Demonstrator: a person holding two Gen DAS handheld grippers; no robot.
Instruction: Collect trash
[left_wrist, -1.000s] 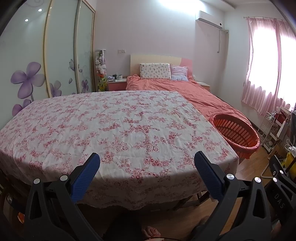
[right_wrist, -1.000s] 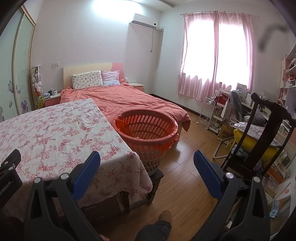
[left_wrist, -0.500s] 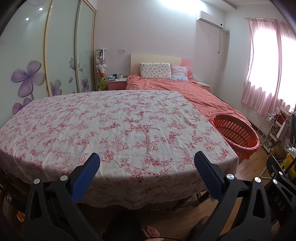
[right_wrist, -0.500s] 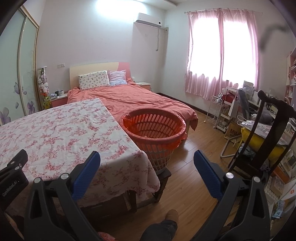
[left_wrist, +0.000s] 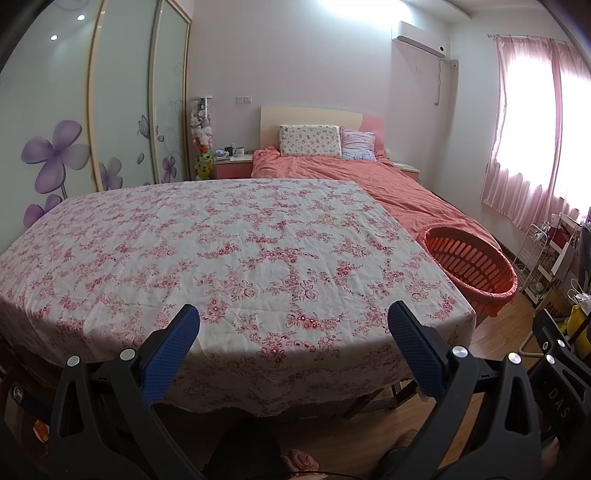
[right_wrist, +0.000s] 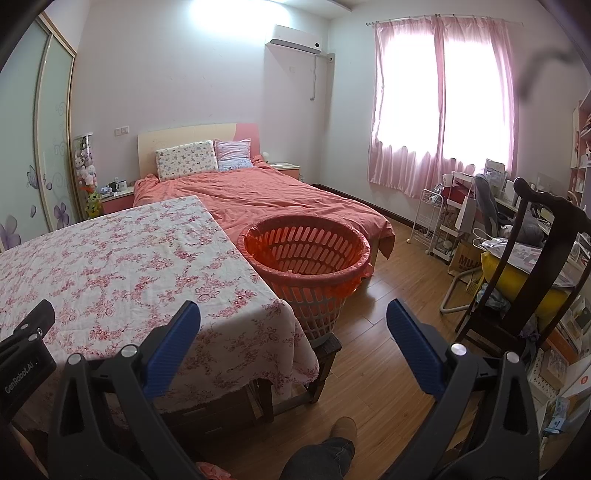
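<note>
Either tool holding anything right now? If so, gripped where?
Nothing held. Left tool and right tool are both open, with nothing between their blue fingers.

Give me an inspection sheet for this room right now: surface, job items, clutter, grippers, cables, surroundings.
Surface: table under a pink floral cloth, no loose items seen on it.
Job's things: orange basket with a liner, standing at the table's right end on a low stool; no trash seen on the table, basket contents hard to tell.
Clutter: chair piled with a yellow bundle and papers, wire rack, boxes and shelves along the right wall.
Grippers: left gripper open, holding nothing, over the table's near edge; right gripper open, holding nothing, aimed toward the basket.
Cables: nothing seen near the table.
Surroundings: bed beyond the table, wardrobe left, curtained window right.
</note>
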